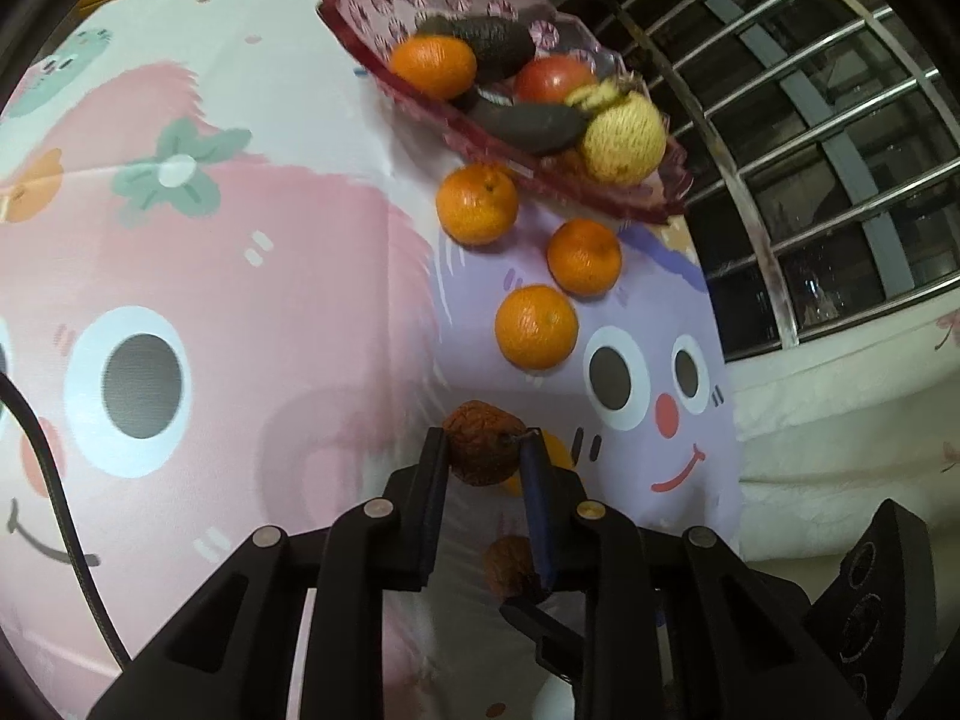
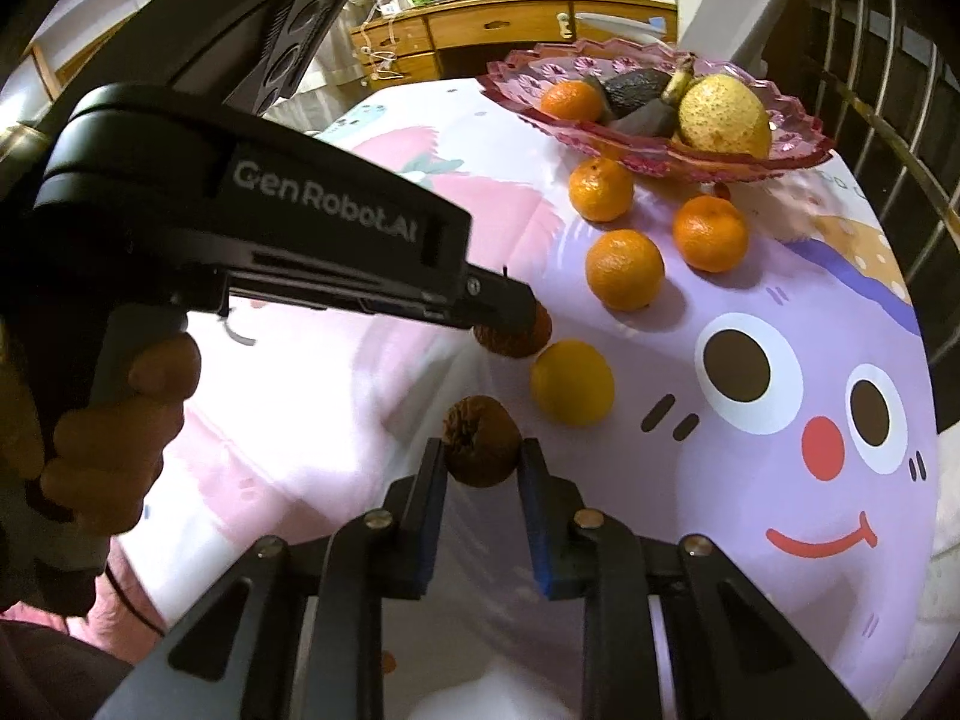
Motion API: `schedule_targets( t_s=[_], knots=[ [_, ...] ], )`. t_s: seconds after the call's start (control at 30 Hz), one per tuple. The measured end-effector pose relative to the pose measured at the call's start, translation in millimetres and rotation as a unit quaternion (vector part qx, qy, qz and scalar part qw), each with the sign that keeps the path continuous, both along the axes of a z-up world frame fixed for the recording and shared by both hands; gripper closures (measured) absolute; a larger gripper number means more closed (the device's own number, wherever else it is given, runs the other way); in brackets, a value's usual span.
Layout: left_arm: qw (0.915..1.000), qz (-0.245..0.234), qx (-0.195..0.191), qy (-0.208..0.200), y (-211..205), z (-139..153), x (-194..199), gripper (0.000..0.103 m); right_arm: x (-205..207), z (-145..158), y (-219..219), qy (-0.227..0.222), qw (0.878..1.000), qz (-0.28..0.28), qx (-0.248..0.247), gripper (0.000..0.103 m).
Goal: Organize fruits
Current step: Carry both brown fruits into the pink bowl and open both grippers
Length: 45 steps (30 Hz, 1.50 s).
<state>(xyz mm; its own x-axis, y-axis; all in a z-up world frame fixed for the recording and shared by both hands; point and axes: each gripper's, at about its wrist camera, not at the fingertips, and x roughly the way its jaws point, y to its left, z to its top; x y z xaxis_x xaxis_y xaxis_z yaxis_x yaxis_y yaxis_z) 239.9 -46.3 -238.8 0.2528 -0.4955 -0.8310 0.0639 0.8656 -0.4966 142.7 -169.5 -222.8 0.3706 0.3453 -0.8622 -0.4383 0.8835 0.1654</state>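
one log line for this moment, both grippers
left gripper: shut on wrinkled brown fruit | right gripper: shut on second brown fruit | pink dish: not reached

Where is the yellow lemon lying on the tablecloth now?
In the right wrist view, the yellow lemon lies on the tablecloth near the centre, between two wrinkled brown fruits, below the three oranges.

The counter (image 2: 780, 450) wears a cloth with big cartoon faces in pink and purple, with round eyes and red smiles. Behind it stands a wooden desk (image 2: 510, 24) with drawers, and small cluttered things lie on top of it. On one side is a dark window (image 1: 840, 180) with shiny metal bars (image 1: 798, 102) across it. It looks black outside. Below the window lies a white cloth (image 1: 840, 420) with small pink flowers. Bright light falls on the pink part of the tablecloth.
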Motion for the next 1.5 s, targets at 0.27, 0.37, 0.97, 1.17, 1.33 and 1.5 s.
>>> schedule_targets(
  t_s=[0.27,0.37,0.97,1.17,1.33,1.5],
  knots=[
    [0.9986,0.026,0.008,-0.045,14,49,12,0.081,13,40,-9,-0.013,0.999,0.017,0.025,0.079],
    [0.9972,0.034,0.012,-0.065,15,68,23,0.081,24,58,-13,-0.028,0.999,0.017,0.031,0.079],
    [0.9897,0.073,0.008,-0.123,2,88,90,0.081,109,76,-44,-0.095,0.993,-0.057,0.050,0.079],
    [0.9907,0.076,0.020,-0.112,0,73,94,0.081,121,63,-54,-0.089,0.991,-0.085,0.055,0.079],
    [0.9907,0.078,0.021,-0.109,-3,71,92,0.077,124,60,-56,-0.086,0.990,-0.092,0.060,0.078],
    [0.9901,0.081,0.019,-0.113,-5,73,85,0.067,126,59,-59,-0.082,0.989,-0.101,0.071,0.075]
  ],
)
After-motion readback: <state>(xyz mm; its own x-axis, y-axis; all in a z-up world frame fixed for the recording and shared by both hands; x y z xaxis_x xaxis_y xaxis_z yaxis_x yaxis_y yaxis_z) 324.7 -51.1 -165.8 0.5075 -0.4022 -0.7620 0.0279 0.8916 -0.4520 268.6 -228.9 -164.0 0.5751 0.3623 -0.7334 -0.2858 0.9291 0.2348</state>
